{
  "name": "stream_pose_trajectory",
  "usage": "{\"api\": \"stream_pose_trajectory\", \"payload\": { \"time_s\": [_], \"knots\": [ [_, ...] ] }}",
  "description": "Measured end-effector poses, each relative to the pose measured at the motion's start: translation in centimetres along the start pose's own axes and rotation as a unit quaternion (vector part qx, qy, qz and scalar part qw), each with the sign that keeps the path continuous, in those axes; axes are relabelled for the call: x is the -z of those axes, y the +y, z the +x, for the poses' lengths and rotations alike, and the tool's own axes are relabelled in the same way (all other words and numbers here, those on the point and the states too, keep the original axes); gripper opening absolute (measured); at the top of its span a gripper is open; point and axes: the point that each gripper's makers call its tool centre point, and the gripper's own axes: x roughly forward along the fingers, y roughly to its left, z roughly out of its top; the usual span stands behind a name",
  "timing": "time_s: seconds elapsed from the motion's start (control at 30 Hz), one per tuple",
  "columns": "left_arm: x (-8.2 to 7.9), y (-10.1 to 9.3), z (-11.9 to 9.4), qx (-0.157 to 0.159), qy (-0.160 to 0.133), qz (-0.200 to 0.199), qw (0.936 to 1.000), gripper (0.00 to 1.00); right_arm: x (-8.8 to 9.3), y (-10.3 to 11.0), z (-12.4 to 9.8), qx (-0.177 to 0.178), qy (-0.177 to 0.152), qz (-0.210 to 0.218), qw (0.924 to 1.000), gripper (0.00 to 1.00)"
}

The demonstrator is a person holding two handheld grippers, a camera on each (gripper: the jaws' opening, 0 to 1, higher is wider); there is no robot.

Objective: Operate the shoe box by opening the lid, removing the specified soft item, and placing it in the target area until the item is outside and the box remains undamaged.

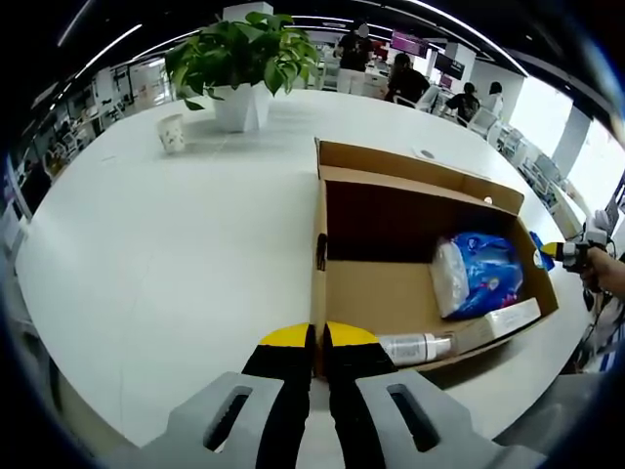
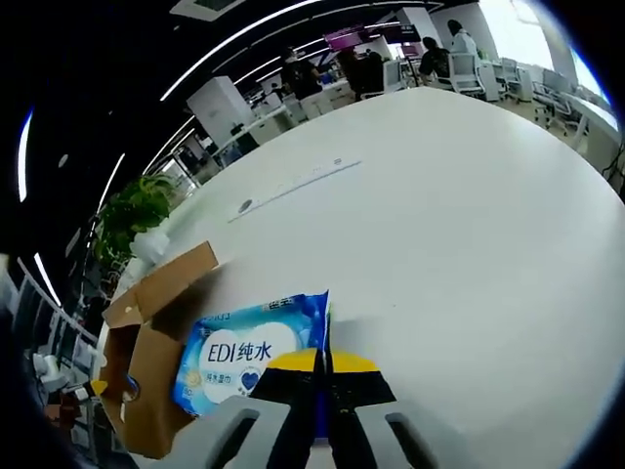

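Now, in the left gripper view, our left gripper (image 1: 319,337) has its yellow-tipped jaws drawn nearly together over the near wall of the cardboard shoe box (image 1: 391,293), with the thin edge of that wall running up between them; we cannot tell whether they truly pinch it. The box lies open on the white table (image 1: 166,264), its lid flap (image 1: 410,161) folded back on the far side. Inside, at the right end, we see a blue soft pack (image 1: 485,274) with a white wad (image 1: 449,278) beside it, a flat white piece (image 1: 513,318) along the near right wall, and a small bottle (image 1: 415,345) lying just right of our jaws. Beyond the box's right corner, the other gripper (image 1: 566,254) comes in, held by a hand (image 1: 610,274). To the left, the tabletop lies open; a paper cup (image 1: 172,132) and a potted plant (image 1: 239,63) stand well apart at the far edge.

In the right gripper view, our right gripper (image 2: 322,363) has its jaws closed tight on the corner of a blue wipes pack (image 2: 249,352), which hangs out to the left of the jaws, above the table (image 2: 459,244) and just beside the box (image 2: 146,371). The box flap (image 2: 161,278) stands up behind the pack. To the right, the white tabletop spreads wide and bare up to its curved far edge, with the plant (image 2: 137,220) far off on the left.
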Motion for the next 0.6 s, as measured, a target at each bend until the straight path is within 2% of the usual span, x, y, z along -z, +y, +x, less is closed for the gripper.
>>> {"api": "stream_pose_trajectory", "payload": {
  "time_s": [0.27, 0.6],
  "knots": [
    [0.0, 0.0, 0.0, 0.002, 0.002, -0.002, 1.0000, 0.02, 0.3, 0.0, -0.5, 0.010, -0.003, -0.004, 0.9999, 0.01],
    [0.0, 0.1, 0.3, 0.008, 0.000, 0.007, 0.9999, 0.03, -0.9, 0.4, -1.8, 0.009, -0.029, -0.029, 0.9991, 0.03]
  ]
}}
